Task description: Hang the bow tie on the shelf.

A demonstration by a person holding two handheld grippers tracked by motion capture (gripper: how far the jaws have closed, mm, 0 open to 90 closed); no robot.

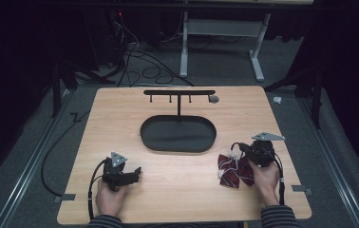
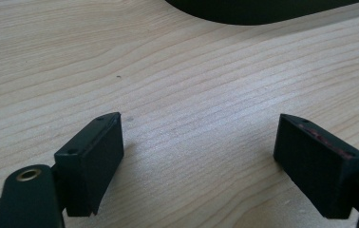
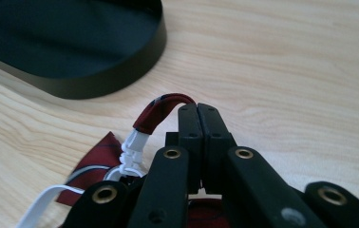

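At 4 o'clock on the table (image 1: 177, 190), right gripper (image 3: 197, 108) pinches the dark red bow tie (image 1: 234, 172) by its strap (image 3: 161, 110), jaws fully closed, likely for hanging on the rack (image 1: 179, 93). Left gripper (image 2: 199, 152) rests wide open, empty, at 8 o'clock.

wooden table (image 1: 177, 190), black tray (image 1: 178, 134), bow tie (image 1: 232, 172)

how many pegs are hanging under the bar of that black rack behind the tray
4. Under the black rack's bar: one near the left end, two on either side of the post, one at the right end beside a grey disc.
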